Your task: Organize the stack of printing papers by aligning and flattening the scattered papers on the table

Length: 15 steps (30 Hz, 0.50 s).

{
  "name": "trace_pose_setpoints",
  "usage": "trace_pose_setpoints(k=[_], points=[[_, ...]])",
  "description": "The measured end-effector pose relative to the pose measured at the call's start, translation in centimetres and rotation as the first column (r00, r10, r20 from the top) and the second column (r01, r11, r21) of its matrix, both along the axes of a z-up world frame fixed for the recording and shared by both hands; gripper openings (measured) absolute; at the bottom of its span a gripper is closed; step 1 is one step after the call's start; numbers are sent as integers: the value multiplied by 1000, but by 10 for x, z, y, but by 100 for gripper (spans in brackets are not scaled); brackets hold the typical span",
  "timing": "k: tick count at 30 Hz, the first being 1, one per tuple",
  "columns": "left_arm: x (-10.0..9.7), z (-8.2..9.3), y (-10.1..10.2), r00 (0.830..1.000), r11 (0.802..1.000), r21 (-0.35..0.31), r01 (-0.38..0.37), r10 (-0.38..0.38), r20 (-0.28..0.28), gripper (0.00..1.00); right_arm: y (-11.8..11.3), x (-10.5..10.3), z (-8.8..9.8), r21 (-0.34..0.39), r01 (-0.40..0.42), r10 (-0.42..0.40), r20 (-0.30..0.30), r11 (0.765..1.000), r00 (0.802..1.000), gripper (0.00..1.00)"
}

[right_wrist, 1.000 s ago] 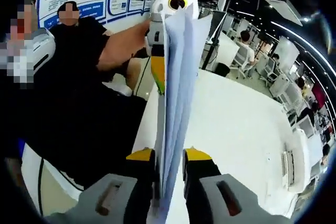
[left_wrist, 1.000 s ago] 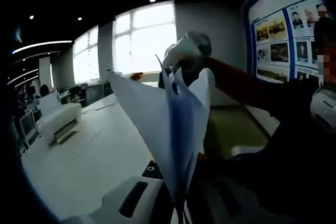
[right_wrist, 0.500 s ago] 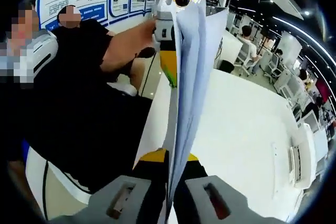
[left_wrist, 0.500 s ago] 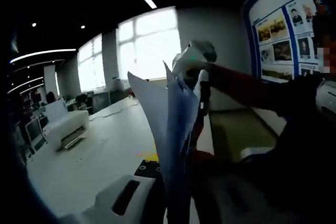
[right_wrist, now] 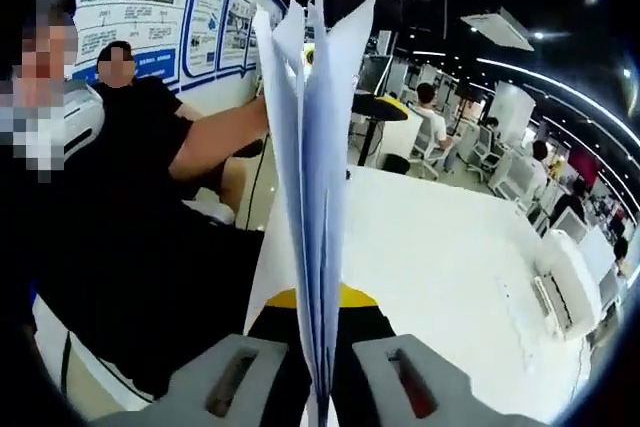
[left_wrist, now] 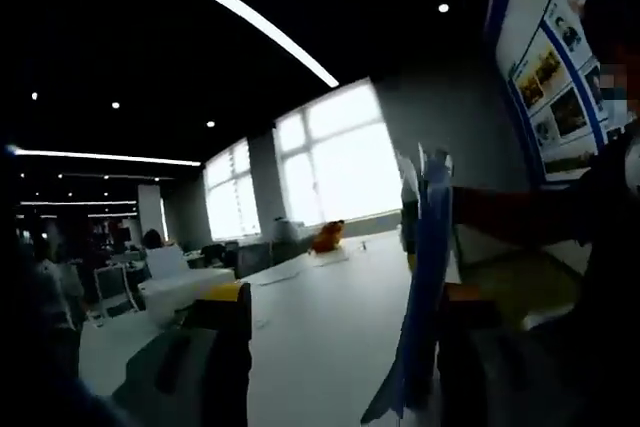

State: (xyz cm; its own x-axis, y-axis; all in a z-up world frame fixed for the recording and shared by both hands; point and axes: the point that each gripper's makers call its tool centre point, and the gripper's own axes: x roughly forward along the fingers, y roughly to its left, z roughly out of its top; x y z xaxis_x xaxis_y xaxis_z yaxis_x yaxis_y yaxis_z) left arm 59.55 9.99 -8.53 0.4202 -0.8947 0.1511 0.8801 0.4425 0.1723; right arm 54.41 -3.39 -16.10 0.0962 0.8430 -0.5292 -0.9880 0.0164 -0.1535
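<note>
Release at the left end: opening the left gripper (left_wrist: 345,312) wide, where half a second back clamping tight on the stack of printing papers (left_wrist: 425,277). Now straddling the sheets rather than gripping them, with the stack seen edge-on just inside the right-hand jaw; touching it or not, impossible to tell through the blur. Pointing more toward the ceiling and windows than before, too, so tilting the hand as well as loosening it.

Keeping the right gripper (right_wrist: 320,312) closed hard on the near edge of the same stack, yellow tips pressing both sides. Carrying the whole bundle from this end alone, upright, in the air above the white table (right_wrist: 450,257) and not resting on it. Fanning apart at the far top corners, where earlier being pinched together by the other gripper.

Meaning for the task, judging from this: probably loosening one end to let the sheets slide and settle before re-clamping them square. Not aligned yet, splaying at the top with leaves visibly separated. Risking a spill of loose sheets while hanging from a single grip. Next calling for lowering an edge onto the table, squaring it, then laying the stack flat. Sitting close by at the left of the right gripper view, a person in black (right_wrist: 130,207); standing near the table's far side, a printer (right_wrist: 560,292).
</note>
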Motion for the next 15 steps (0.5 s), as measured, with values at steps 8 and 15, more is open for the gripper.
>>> trace_pose_setpoints(k=[8,15], points=[[0,-34,8,997,996,-86,-10,3,-75,84,-2,3,20,223,37,-30,-36,974,999,0],[-1,-55,-21,984,987,-144,67,-90,-157,85,6,-5,28,377,45,-11,-90,925,996,0]])
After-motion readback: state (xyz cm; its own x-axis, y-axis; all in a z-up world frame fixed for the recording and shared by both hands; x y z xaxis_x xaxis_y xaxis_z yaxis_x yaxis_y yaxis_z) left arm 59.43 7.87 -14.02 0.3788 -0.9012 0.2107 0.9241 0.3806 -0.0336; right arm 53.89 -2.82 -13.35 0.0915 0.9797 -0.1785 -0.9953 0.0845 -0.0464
